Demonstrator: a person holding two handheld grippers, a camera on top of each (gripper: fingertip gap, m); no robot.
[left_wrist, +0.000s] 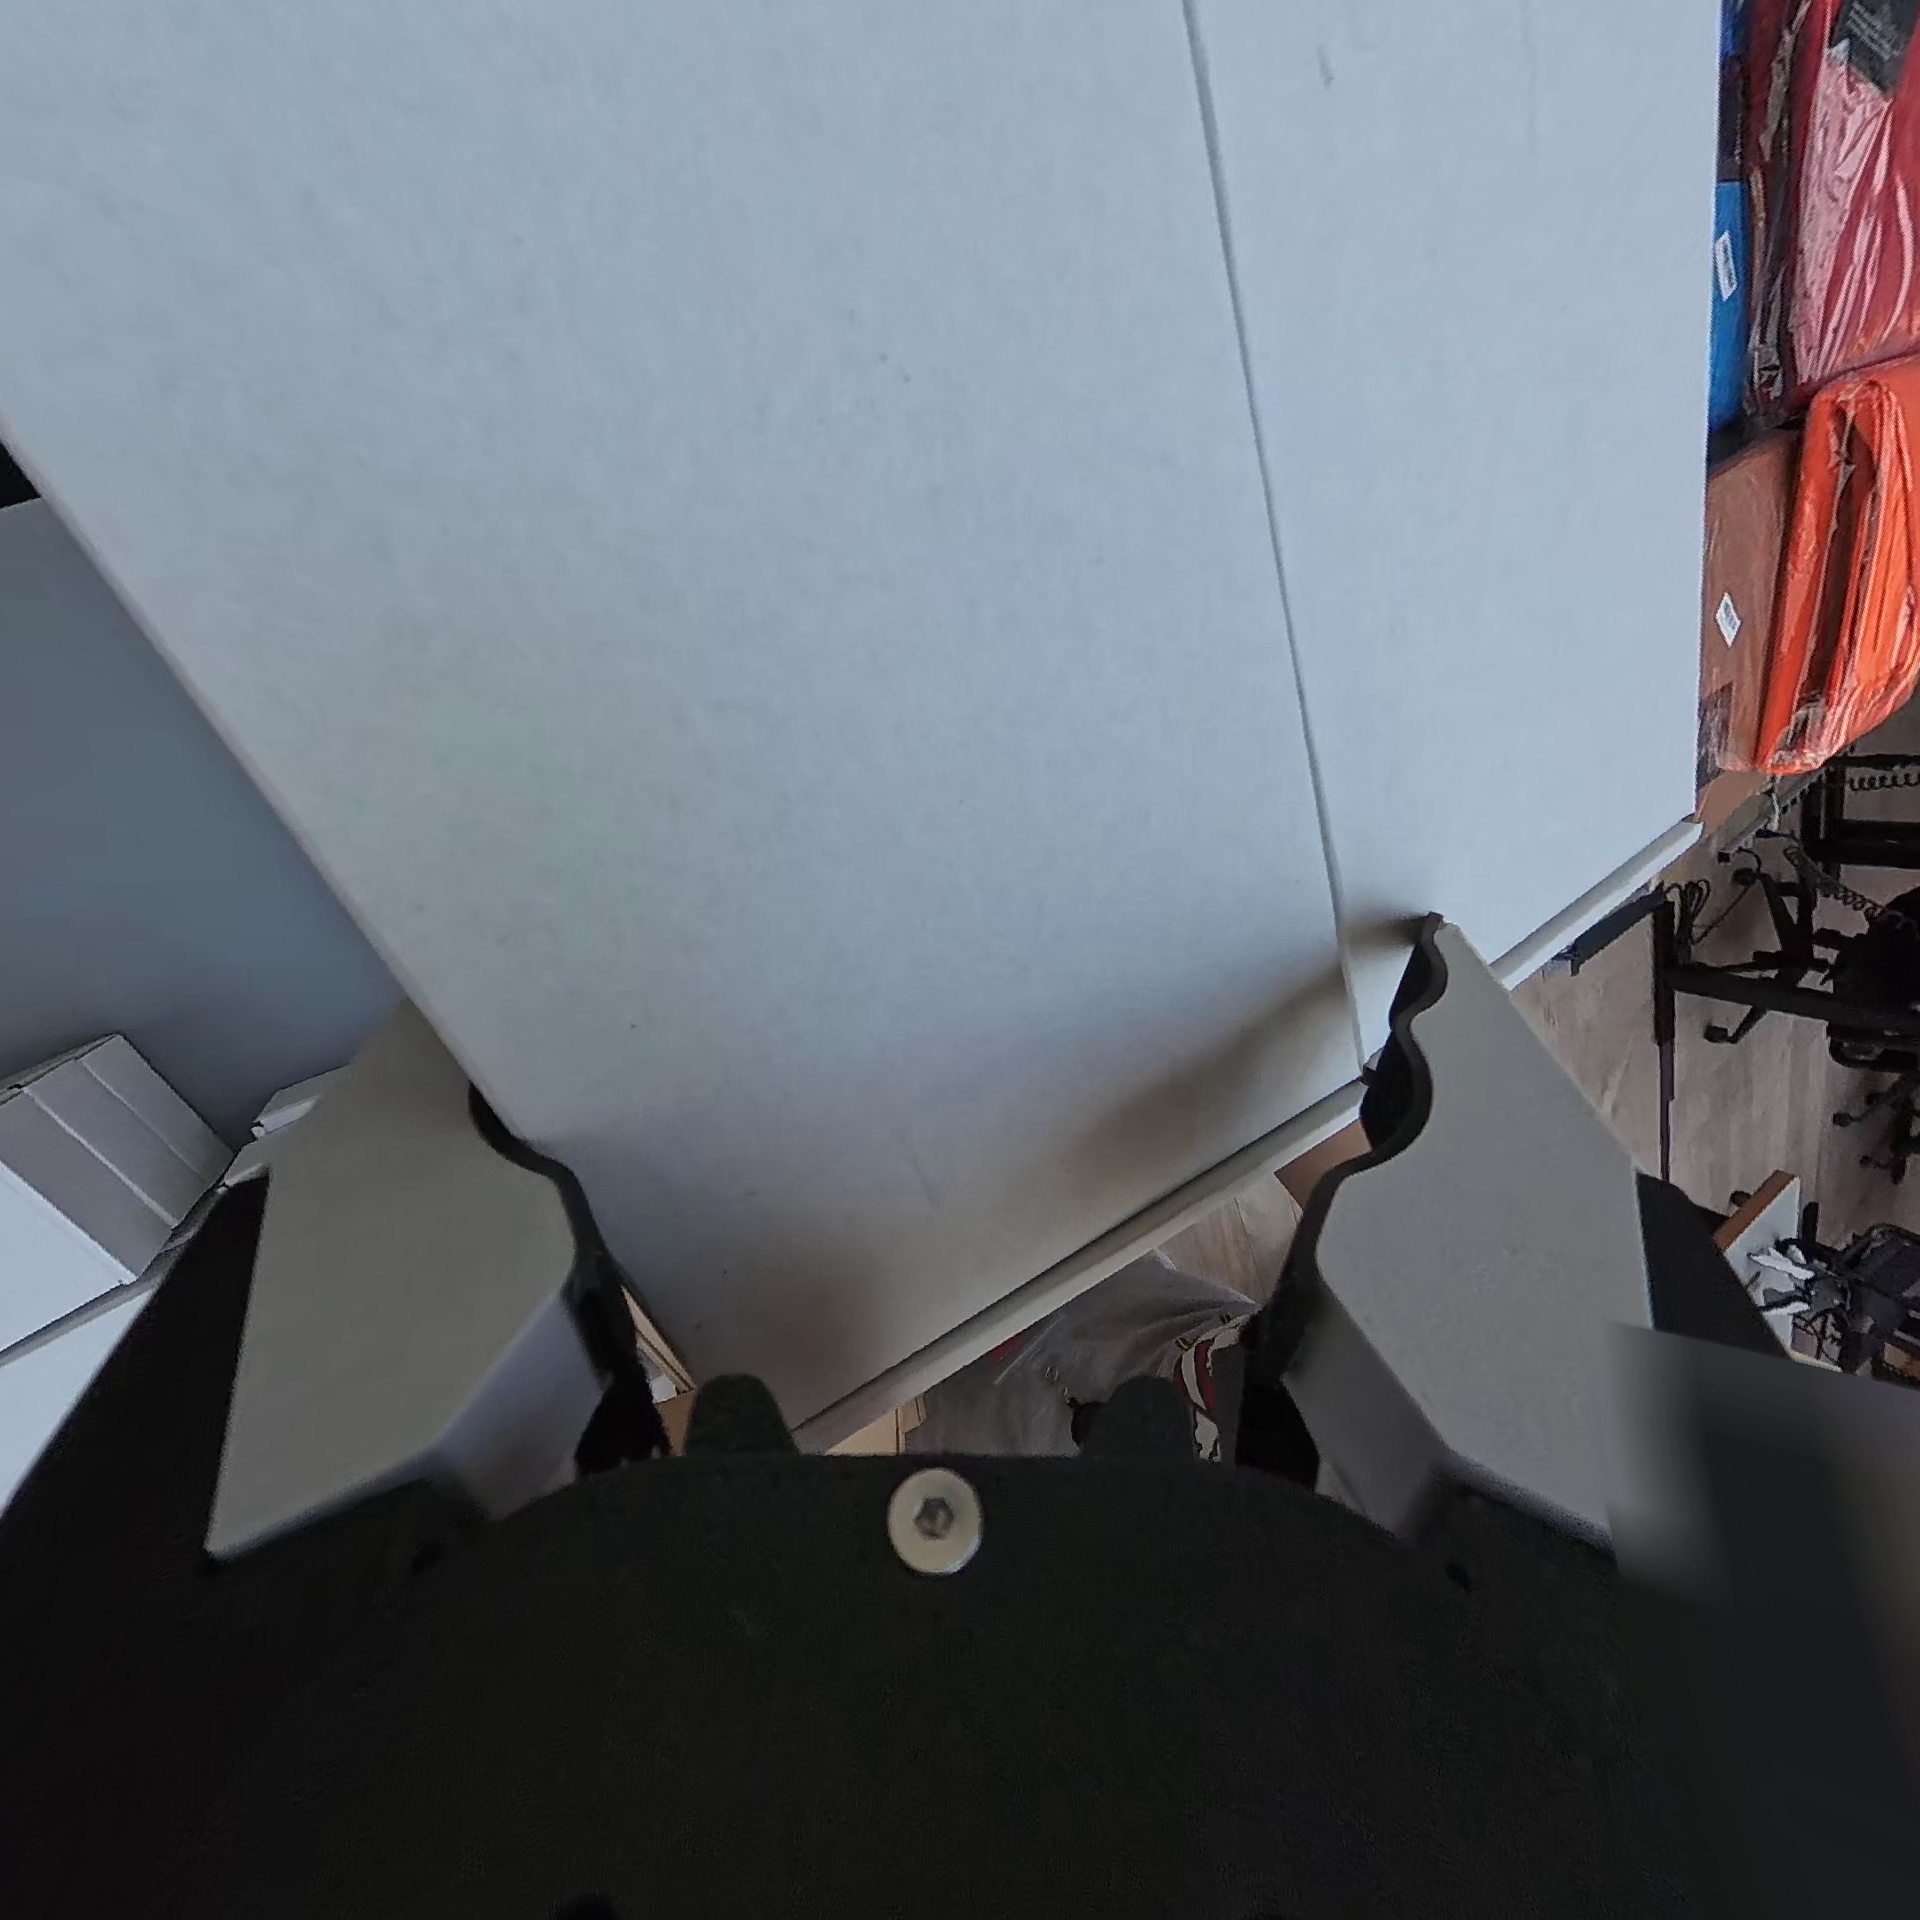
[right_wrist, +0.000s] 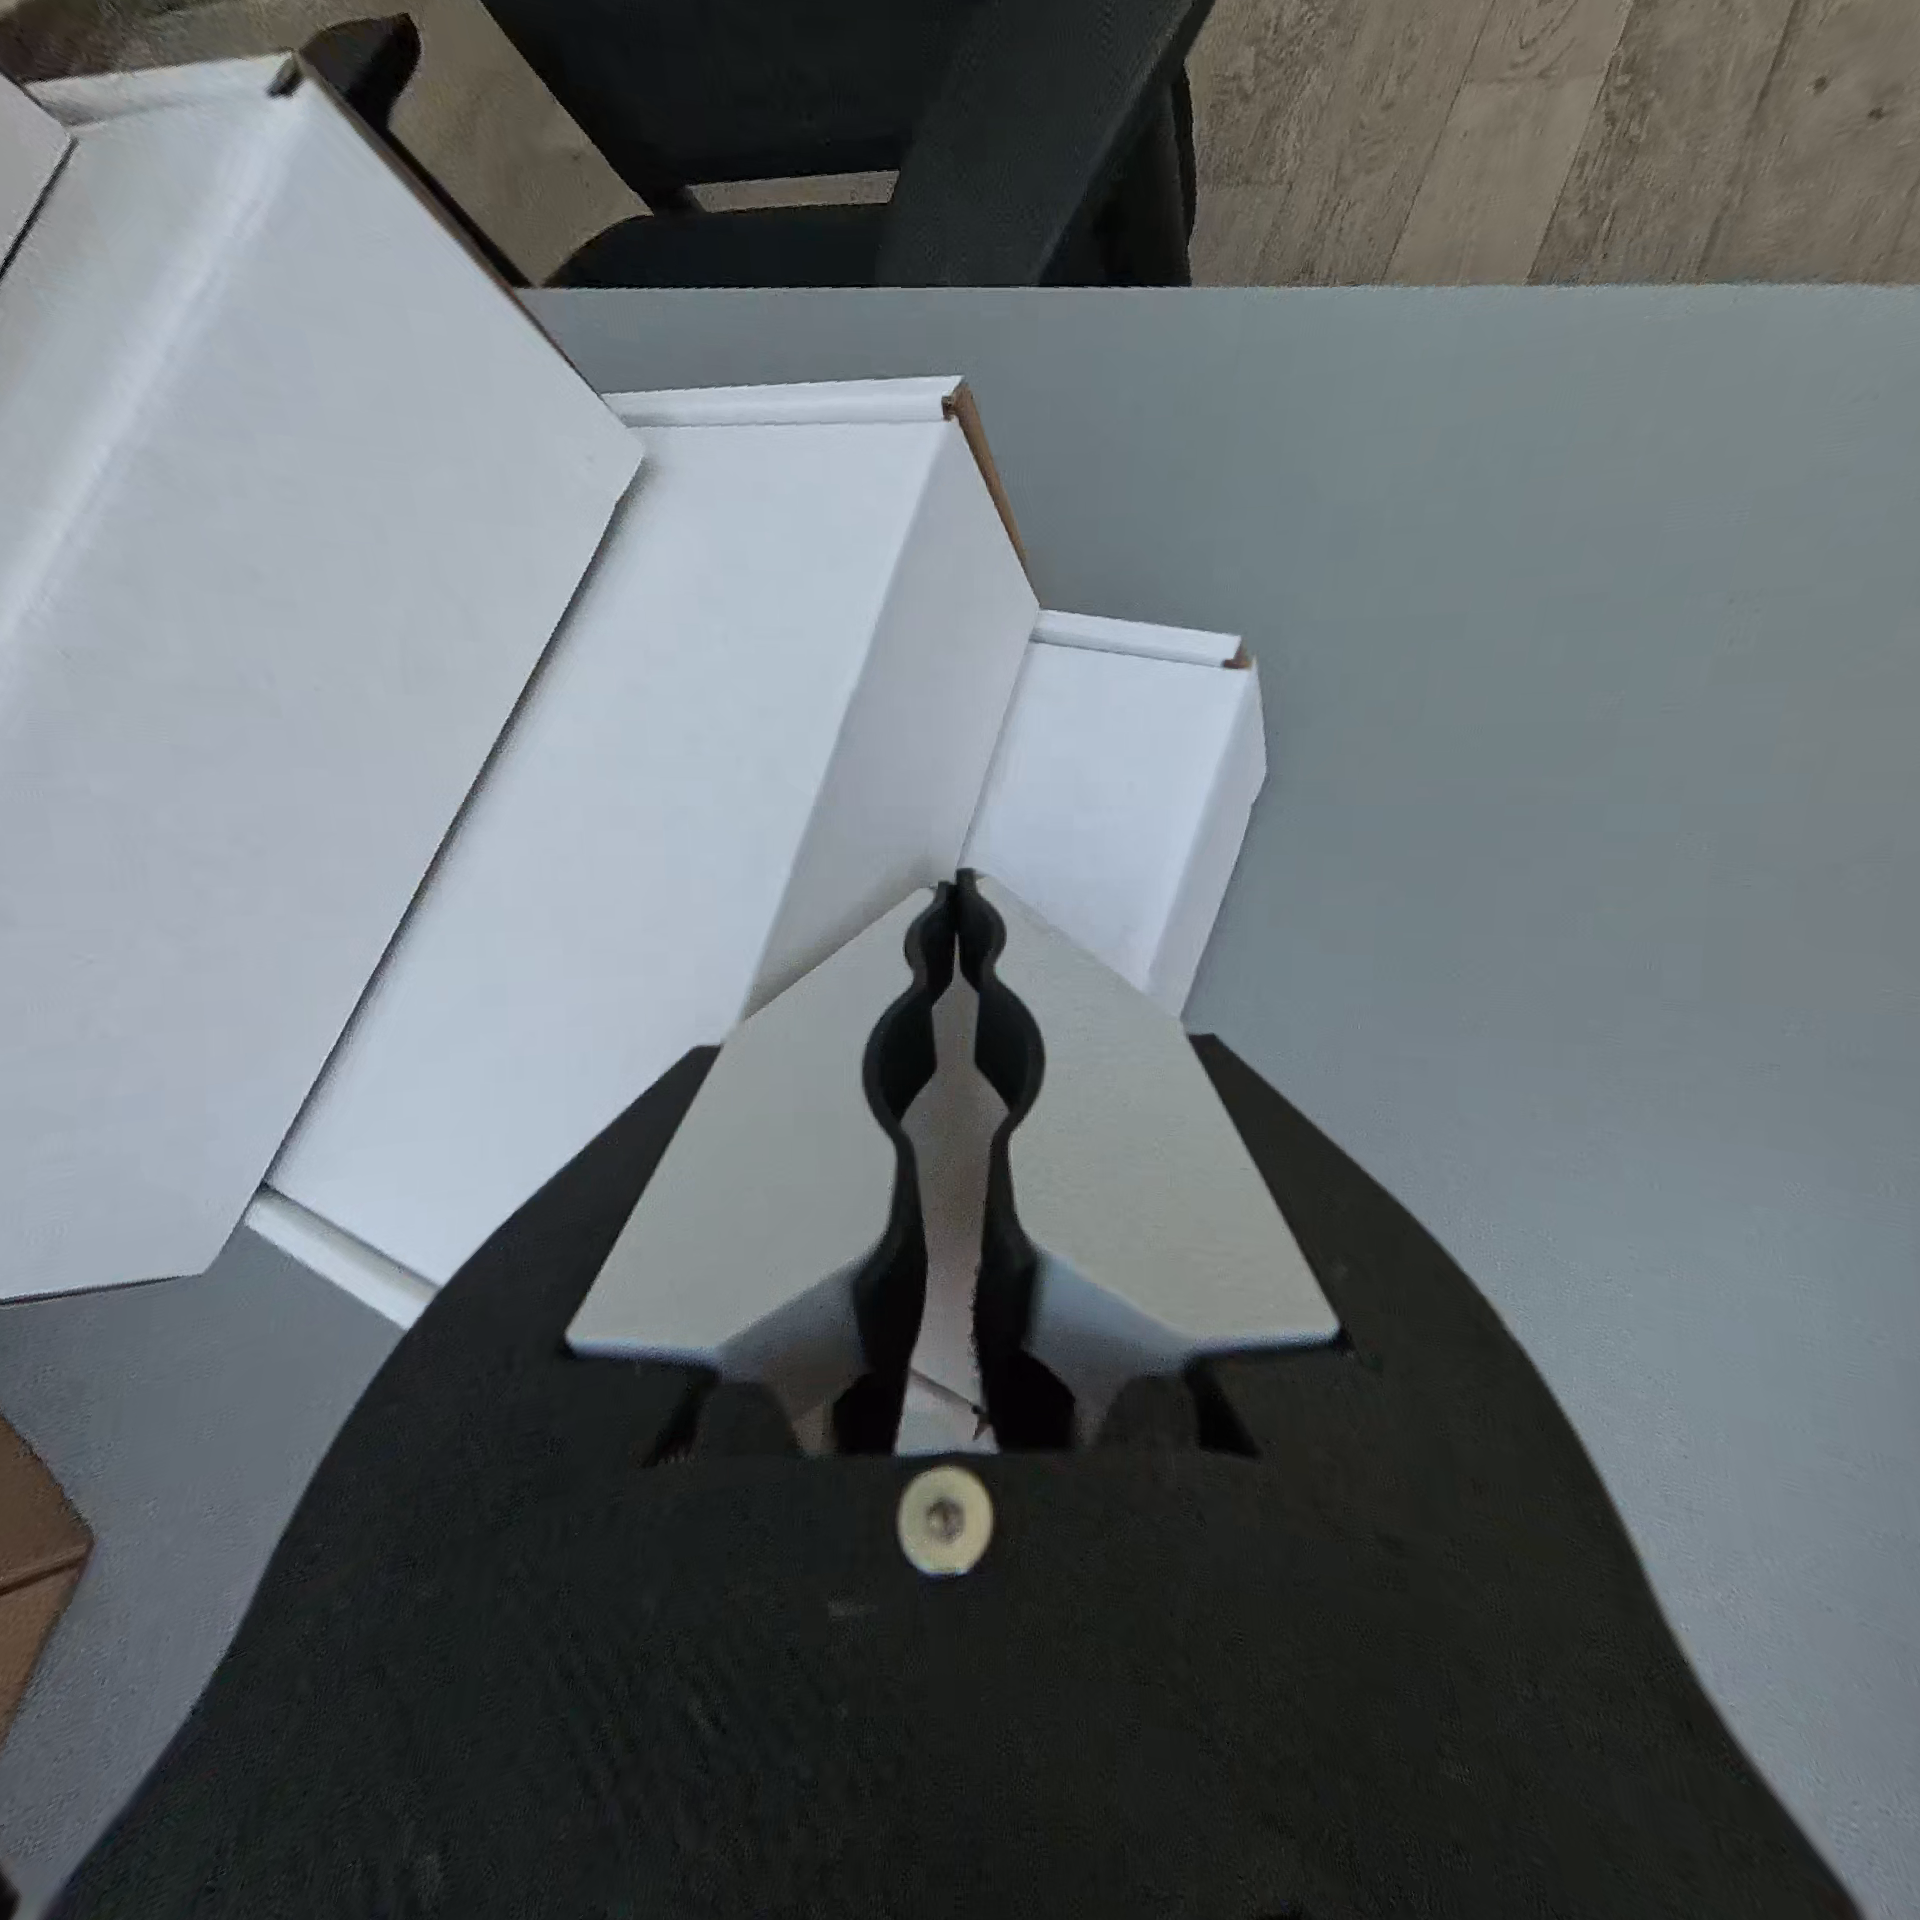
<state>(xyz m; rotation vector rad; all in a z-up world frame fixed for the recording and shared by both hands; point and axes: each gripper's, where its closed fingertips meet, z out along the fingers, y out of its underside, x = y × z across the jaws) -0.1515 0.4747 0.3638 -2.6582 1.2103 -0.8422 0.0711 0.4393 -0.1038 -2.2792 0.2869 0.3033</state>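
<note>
Our left gripper (left_wrist: 951, 1013) hangs spread wide over bare counter (left_wrist: 727, 520); our right gripper (right_wrist: 957, 894) is pinched closed, empty, just before stacked white boxes (right_wrist: 644, 831).

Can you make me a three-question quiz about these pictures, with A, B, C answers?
1. Where are the white boxes from the right gripper?
A. its left
B. its right
C. under the table

2. What colour is the bag past the grey table?
A. green
B. orange
C. yellow

3. How is the left gripper?
A. open
B. shut
C. holding a box

Answers: 1 A, the boxes fill the left of its view. 2 B, it is bright orange. 3 A, its fingers stand far apart.
</note>
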